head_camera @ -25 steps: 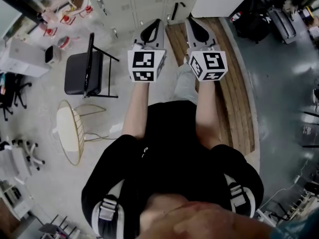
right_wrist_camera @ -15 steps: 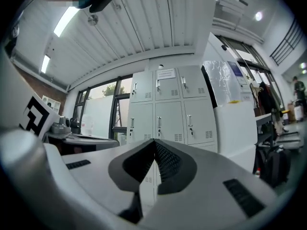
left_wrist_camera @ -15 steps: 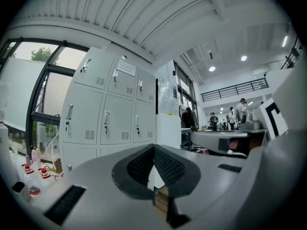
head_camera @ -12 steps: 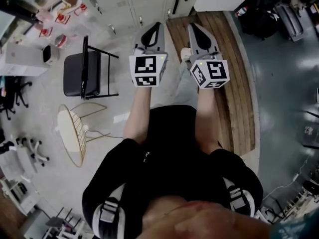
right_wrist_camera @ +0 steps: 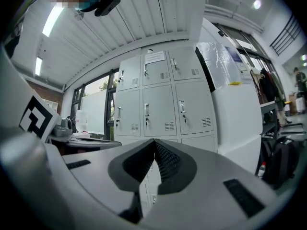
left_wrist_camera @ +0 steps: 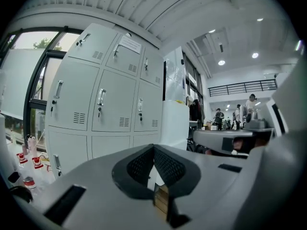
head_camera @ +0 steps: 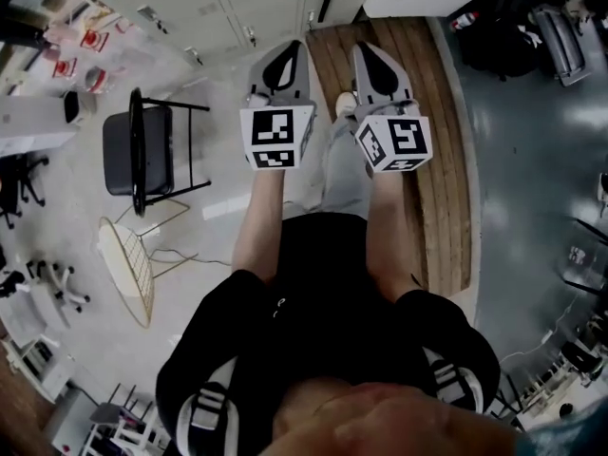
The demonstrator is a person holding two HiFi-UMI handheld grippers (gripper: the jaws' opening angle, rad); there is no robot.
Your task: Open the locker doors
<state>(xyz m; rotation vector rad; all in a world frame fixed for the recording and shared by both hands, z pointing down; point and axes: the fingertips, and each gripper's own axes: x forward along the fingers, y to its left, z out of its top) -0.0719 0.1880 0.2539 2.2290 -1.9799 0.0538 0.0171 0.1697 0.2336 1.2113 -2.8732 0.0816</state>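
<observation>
Two closed, empty tools (left tool (left_wrist_camera: 153, 147), right tool (right_wrist_camera: 154, 141)) face the locker doors (right_wrist_camera: 158, 104), well apart.

We can read no word or number anywhere. A white paper sheet (left_wrist_camera: 130, 44) sits on a top-row door of the lockers (left_wrist_camera: 100, 104), its print too small to make out. The cube (head_camera: 277, 138) on the left hand-held gripper (head_camera: 293, 47) and the cube (head_camera: 394, 143) on the right hand-held gripper (head_camera: 366, 49) carry only black-and-white square patterns.
</observation>
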